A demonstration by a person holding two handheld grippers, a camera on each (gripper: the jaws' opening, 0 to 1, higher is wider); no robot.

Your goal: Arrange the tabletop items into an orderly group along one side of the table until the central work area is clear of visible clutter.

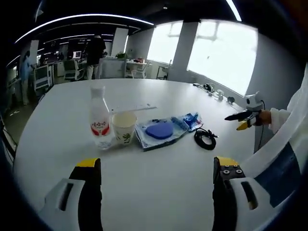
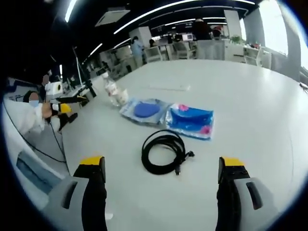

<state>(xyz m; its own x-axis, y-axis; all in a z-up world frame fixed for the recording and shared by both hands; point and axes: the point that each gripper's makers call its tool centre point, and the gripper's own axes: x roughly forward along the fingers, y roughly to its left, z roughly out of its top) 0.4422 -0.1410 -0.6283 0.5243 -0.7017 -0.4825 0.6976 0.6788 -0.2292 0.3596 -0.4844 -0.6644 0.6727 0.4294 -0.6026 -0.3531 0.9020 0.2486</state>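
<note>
A clear bottle with a red label [image 1: 98, 119] stands mid-table, touching a paper cup [image 1: 123, 128] on its right. Beside them lie a clear pouch holding a blue disc [image 1: 159, 131], a blue packet [image 1: 190, 120] and a coiled black cable [image 1: 205, 138]. My left gripper [image 1: 157, 166] is open over bare table, short of these items. My right gripper [image 2: 162, 163] is open too, its jaws spread wide just short of the cable [image 2: 162, 152]. Beyond the cable are the blue packet [image 2: 190, 120], the pouch [image 2: 145, 110], the bottle [image 2: 111, 88] and the cup [image 2: 121, 96].
A thin pale strip [image 1: 133, 109] lies behind the cup. Small objects sit at the table's far edge [image 1: 215, 92] by the windows. A person's sleeve [image 1: 288, 120] holds the right gripper [image 1: 246, 118] at the table's side. Chairs, desks and people stand beyond the white table [image 1: 159, 202].
</note>
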